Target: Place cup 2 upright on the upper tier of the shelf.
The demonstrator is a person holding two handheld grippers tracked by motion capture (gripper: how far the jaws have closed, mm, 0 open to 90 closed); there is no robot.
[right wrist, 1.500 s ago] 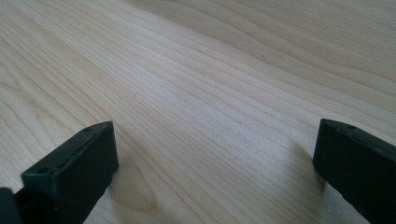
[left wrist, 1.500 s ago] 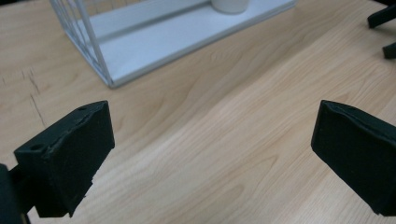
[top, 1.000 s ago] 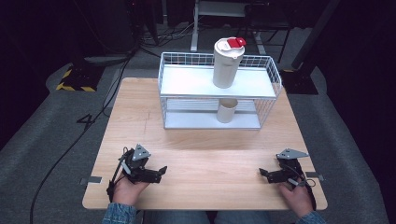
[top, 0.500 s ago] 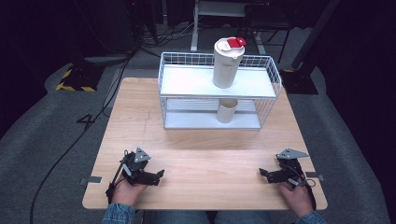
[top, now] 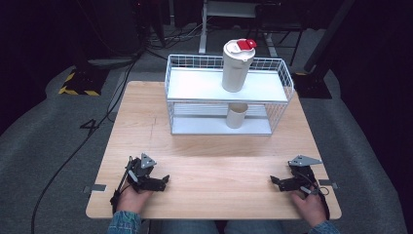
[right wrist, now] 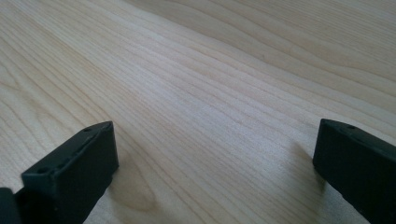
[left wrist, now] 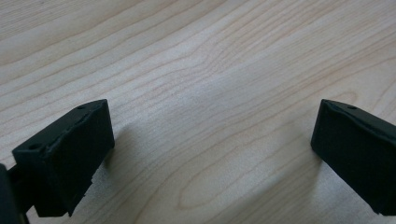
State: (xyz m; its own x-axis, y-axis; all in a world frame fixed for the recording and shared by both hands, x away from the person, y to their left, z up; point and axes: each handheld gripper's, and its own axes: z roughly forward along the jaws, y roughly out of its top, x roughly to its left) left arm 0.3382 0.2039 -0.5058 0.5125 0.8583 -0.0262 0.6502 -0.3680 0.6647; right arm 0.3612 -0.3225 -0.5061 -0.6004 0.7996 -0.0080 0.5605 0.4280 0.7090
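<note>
A tall white tumbler with a red lid (top: 236, 66) stands on the top shelf of a white wire rack (top: 277, 105) at the back of the wooden table (top: 209, 151). A small beige cup (top: 236, 115) sits on the rack's lower shelf, under the tumbler. My left gripper (top: 164, 181) rests on the table near the front left, jaws pointing right. In the left gripper view it (left wrist: 212, 140) is open over bare wood. My right gripper (top: 274, 181) rests near the front right, jaws pointing left. It (right wrist: 215, 158) is open too, with nothing between the jaws.
Bare wood spans the space between the two grippers and the rack. Tape marks (top: 97, 187) sit at the table's front corners. Dark floor with cables (top: 83, 141) surrounds the table, and a hazard-striped block (top: 78, 83) lies at the far left.
The left gripper has shifted only very slightly in place. The right gripper and the things on the rack have not moved.
</note>
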